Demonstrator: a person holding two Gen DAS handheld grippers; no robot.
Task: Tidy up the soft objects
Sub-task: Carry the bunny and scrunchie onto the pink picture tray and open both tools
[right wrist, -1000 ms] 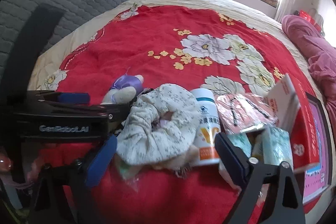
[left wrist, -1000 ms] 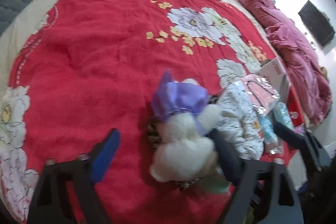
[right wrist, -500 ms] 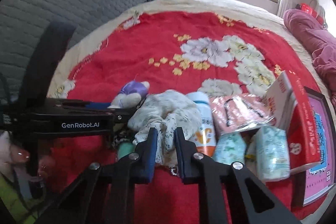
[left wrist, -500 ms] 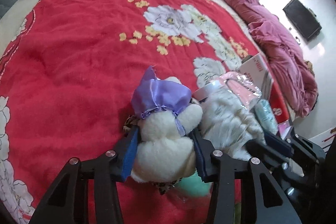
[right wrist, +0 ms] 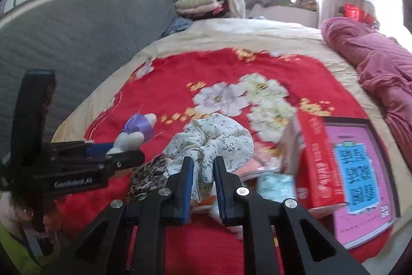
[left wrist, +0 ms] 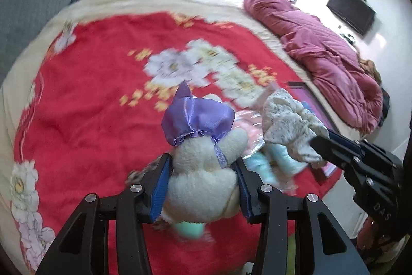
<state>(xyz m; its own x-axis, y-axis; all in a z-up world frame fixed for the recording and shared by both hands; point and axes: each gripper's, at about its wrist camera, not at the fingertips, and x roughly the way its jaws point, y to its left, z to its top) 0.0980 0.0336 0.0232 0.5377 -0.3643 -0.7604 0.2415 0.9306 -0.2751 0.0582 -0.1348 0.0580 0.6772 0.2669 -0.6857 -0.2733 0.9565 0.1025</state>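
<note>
My left gripper [left wrist: 202, 182] is shut on a white plush toy [left wrist: 203, 179] with a purple satin cap, held clear of the red blanket. The same toy [right wrist: 134, 133] shows at the left of the right wrist view, between the left gripper's fingers [right wrist: 123, 157]. My right gripper [right wrist: 203, 177] is shut on a floral white fabric scrunchie [right wrist: 213, 141], lifted above the pile. In the left wrist view that scrunchie [left wrist: 288, 120] hangs from the right gripper's fingers [left wrist: 332, 143] at the right.
A leopard-print cloth [right wrist: 146, 172], tissue packs [right wrist: 275, 184], a pink packet [right wrist: 260, 161], a red box [right wrist: 316, 156] and a pink book [right wrist: 360, 172] lie on the red floral blanket [right wrist: 167, 94]. A maroon quilt [left wrist: 324, 50] lies along the bed's far right; a grey headboard [right wrist: 77, 35] stands left.
Both grippers closed, the left on the plush toy and the right on the scrunchie, then lifted them off the bed. The items below now look farther away and blurred.
</note>
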